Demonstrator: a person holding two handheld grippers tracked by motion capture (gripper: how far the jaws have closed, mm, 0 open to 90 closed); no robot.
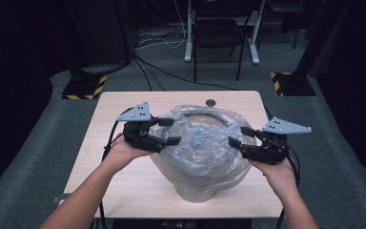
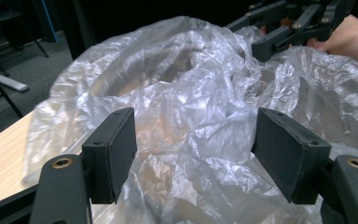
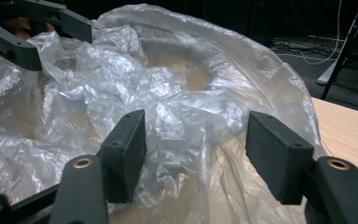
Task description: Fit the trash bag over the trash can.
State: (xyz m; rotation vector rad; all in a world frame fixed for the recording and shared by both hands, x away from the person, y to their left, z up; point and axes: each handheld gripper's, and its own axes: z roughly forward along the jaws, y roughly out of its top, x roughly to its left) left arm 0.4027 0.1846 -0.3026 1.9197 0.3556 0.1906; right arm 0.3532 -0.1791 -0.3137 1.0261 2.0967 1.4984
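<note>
A clear crumpled plastic bag (image 1: 202, 138) is draped over a pale round bin (image 1: 195, 193) in the middle of the wooden table (image 1: 124, 176). A dark rim (image 1: 195, 113) shows through the film at the far side. My left gripper (image 1: 169, 131) sits at the bag's left side and is open, with loose film (image 2: 191, 93) in front of and between its jaws but not pinched. My right gripper (image 1: 240, 136) is at the bag's right side, also open, with film (image 3: 168, 93) bulging between its jaws. Each gripper view shows the other gripper across the bag: right gripper (image 2: 284, 28), left gripper (image 3: 37, 32).
A small dark grommet (image 1: 211, 102) sits near the table's far edge. Beyond the table are a black chair (image 1: 219, 38), white desk legs (image 1: 188, 33), floor cables (image 1: 157, 43) and two stands on hazard-striped bases (image 1: 83, 86). Bare tabletop lies left and right of the bin.
</note>
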